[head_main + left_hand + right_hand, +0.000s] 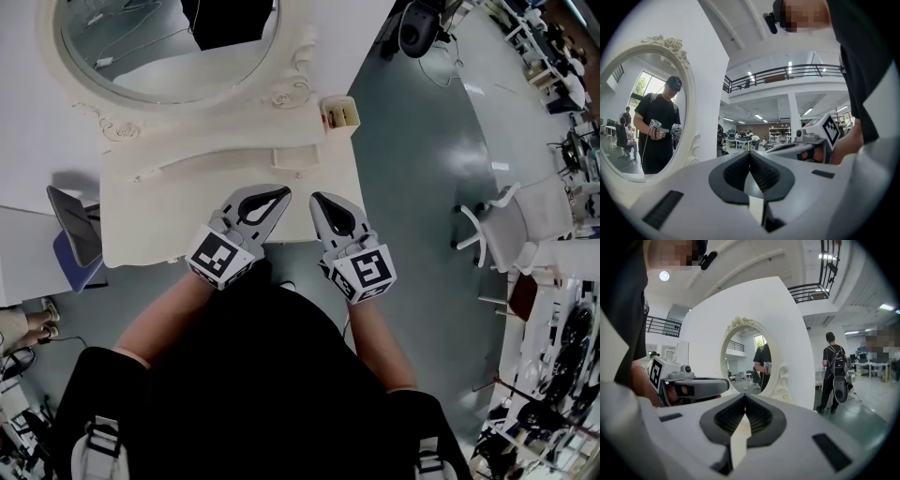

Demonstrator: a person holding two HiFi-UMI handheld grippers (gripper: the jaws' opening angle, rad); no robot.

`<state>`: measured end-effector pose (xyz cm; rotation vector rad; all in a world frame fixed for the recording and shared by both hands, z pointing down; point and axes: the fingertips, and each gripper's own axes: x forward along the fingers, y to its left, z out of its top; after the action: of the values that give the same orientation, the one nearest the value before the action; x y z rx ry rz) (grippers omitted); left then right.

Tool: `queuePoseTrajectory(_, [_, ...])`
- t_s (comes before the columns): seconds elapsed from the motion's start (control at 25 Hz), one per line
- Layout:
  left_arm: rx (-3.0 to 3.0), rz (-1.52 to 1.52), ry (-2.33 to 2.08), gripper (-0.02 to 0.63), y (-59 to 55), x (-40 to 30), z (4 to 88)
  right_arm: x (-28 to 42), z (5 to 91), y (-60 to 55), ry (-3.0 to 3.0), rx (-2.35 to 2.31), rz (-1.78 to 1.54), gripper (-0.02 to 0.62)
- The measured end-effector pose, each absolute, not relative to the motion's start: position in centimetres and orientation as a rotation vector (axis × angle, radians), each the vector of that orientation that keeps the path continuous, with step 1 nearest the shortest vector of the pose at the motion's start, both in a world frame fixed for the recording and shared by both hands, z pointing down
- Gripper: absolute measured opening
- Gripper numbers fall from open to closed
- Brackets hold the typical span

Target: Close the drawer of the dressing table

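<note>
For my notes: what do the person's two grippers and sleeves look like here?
The left gripper and right gripper look alike. Each has a pale grey, tapered shell with black ribbed fingers set in a black teardrop-shaped surround. Each carries a white cube printed with black square markers. The person wears a black short-sleeved top.

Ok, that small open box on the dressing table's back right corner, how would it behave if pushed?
The small open box looks light, so it would probably slide rather than resist. It sits at the dressing table's corner, so a sideways push could send it off the edge. Open-topped, it might spill whatever it holds.
</note>
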<state>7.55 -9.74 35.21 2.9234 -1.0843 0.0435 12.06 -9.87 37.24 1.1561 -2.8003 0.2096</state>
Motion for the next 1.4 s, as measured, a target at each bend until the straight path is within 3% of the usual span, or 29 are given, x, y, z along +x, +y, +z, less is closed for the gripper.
queuePoseTrajectory(0.36, [2.916,0.074,-1.079,-0.006,-15.9,5.0,38.1,10.6,41.8,-16.5,-2.703,1.191,0.293,0.003])
queuePoseTrajectory(0.8, [2.911,0.11,-1.0,-0.006,-20.6,4.5,42.9,11.7,54.1,-21.0,-2.405,1.219,0.514,0.014])
queuePoseTrajectory(1.4, [2.899,0.145,-0.949,-0.006,-23.8,4.8,47.6,11.2,65.1,-23.0,-2.139,1.172,0.728,0.118])
